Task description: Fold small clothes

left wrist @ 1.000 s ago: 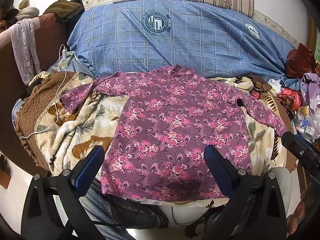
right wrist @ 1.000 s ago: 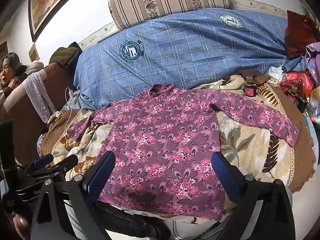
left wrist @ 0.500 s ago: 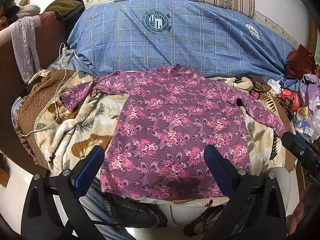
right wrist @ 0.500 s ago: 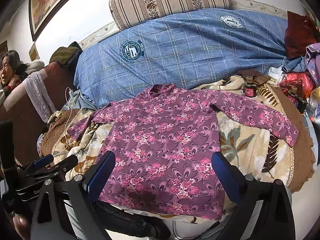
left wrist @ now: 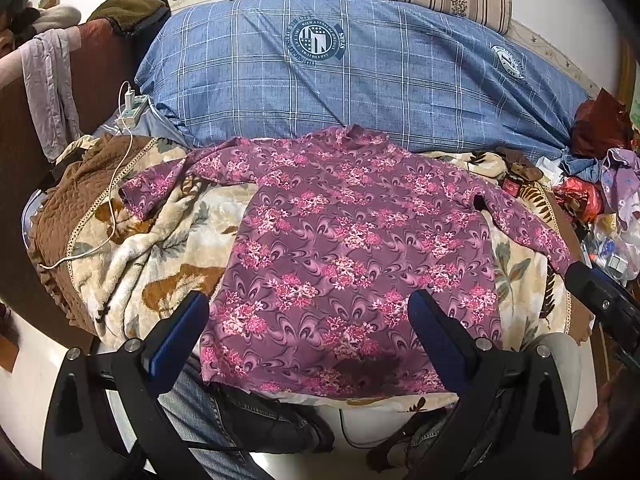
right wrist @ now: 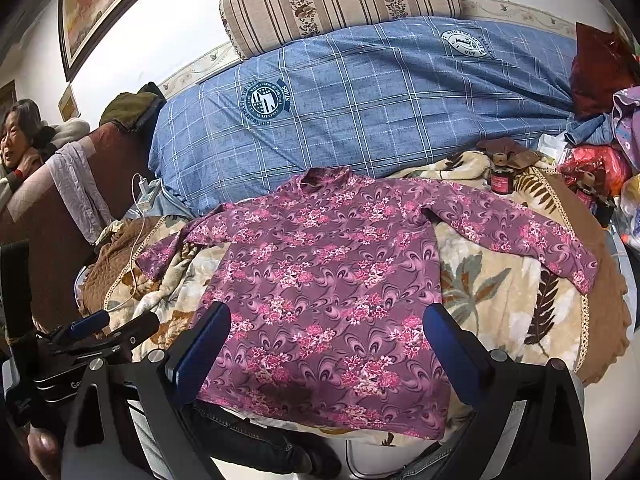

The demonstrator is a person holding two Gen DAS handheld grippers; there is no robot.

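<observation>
A purple long-sleeved shirt with pink flowers (left wrist: 344, 248) lies spread flat, front up, on a beige leaf-patterned blanket (left wrist: 152, 256), both sleeves stretched out sideways. It also shows in the right wrist view (right wrist: 328, 284). My left gripper (left wrist: 308, 320) is open and empty, held above the shirt's hem. My right gripper (right wrist: 326, 332) is open and empty, also above the hem. The left gripper shows at the left edge of the right wrist view (right wrist: 108, 328); a finger of the right gripper (left wrist: 600, 300) shows at the right of the left wrist view.
A blue plaid duvet (left wrist: 360, 76) and a striped pillow (right wrist: 340, 0) lie behind the shirt. A white charger cable (left wrist: 116, 184) crosses the brown quilt on the left. Small bottles (right wrist: 502, 178) and piled clothes and bags (left wrist: 600, 200) sit at the right. A person (right wrist: 20, 136) sits far left.
Both grippers have drifted very slightly; the shirt has not moved and both grippers stay open.
</observation>
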